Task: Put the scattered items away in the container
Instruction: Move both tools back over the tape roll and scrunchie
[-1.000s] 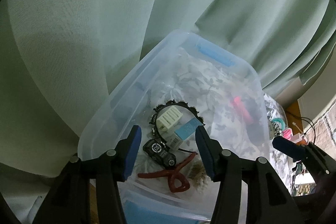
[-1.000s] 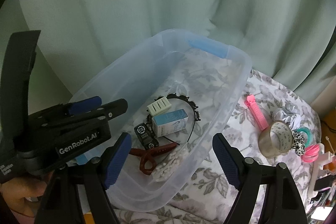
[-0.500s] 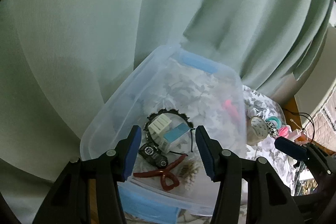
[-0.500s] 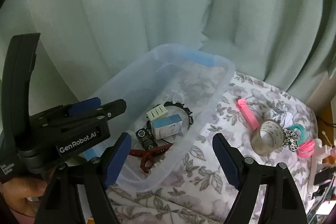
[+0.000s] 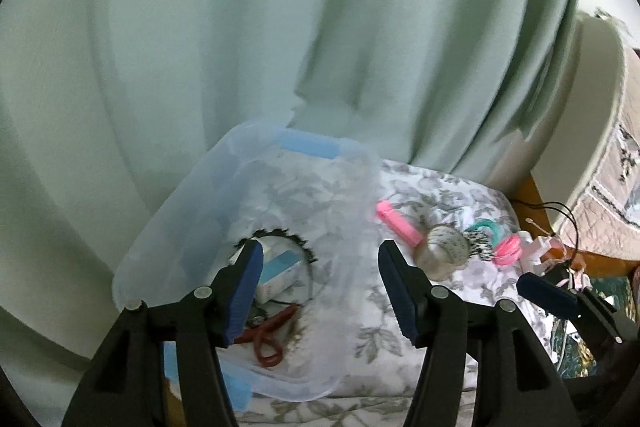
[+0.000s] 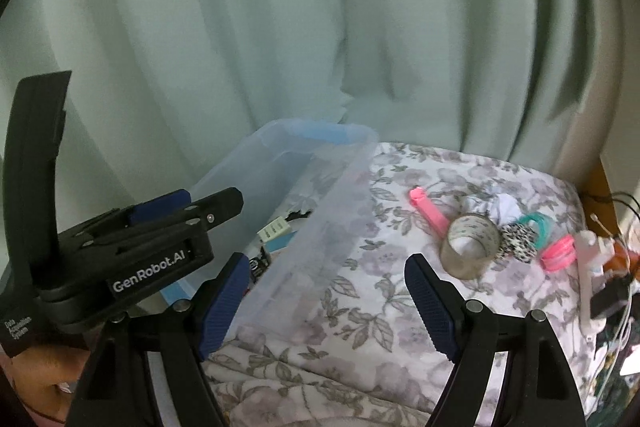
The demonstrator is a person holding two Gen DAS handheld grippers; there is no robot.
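Both claws are hanging released and empty: the left gripper [image 5: 320, 291] over the clear storage bin's [image 5: 160, 227] right wall, the right gripper [image 6: 324, 303] over the floral bedspread [image 6: 360, 327], where a tape roll [image 6: 470, 247] and pink clip [image 6: 430, 213] are lying outside the bin.

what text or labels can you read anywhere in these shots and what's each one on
"GenRobot.AI": white print on the black body of the left gripper, seen from the right wrist view.
Small white print lower on that same body: blurred, not readable.
Round mark on the small black item in the clear container: too small to read.
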